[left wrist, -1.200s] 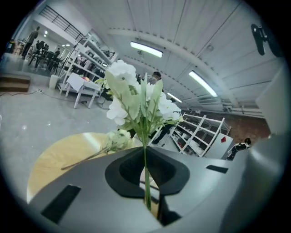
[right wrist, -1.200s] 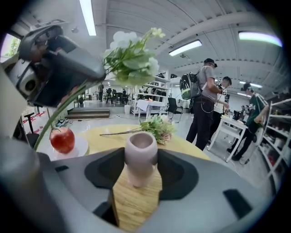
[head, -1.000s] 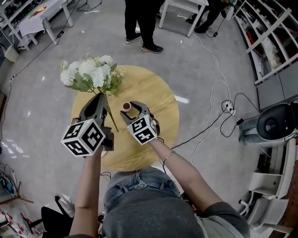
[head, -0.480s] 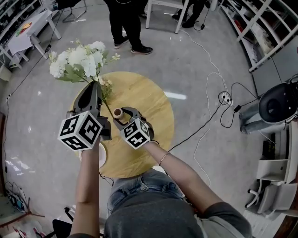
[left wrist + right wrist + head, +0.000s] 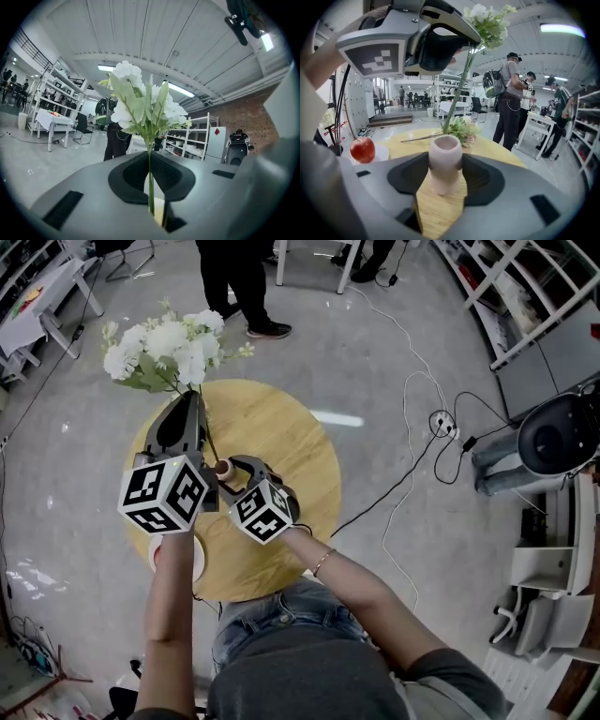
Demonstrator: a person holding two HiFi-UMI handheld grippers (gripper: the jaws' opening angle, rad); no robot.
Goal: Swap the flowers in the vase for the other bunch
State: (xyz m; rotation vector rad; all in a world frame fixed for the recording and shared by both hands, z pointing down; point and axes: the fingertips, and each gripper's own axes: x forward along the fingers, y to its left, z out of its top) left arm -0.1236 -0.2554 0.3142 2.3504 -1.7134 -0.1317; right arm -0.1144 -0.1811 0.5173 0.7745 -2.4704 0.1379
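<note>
My left gripper [image 5: 190, 407] [image 5: 151, 201] is shut on the thin green stems of a white flower bunch [image 5: 164, 351] [image 5: 140, 105], held up above the round wooden table [image 5: 281, 437]. In the right gripper view the stems slant down from that gripper, and their lower ends hang close behind the mouth of the small pink vase [image 5: 445, 161] [image 5: 223, 467]. The vase stands upright on the table with my right gripper [image 5: 445, 171] [image 5: 232, 468] shut on its sides. A second, greener bunch [image 5: 461, 129] lies flat on the table behind the vase.
A red apple [image 5: 362, 149] rests on a white plate [image 5: 195, 561] at the table's near left edge. People stand beyond the table [image 5: 234, 277] [image 5: 506, 98]. White tables, shelving and floor cables [image 5: 441, 427] surround the spot.
The left gripper has carried the white bunch sideways and a little upward, bringing the stem ends close to the vase. The right gripper has stayed on the vase.
</note>
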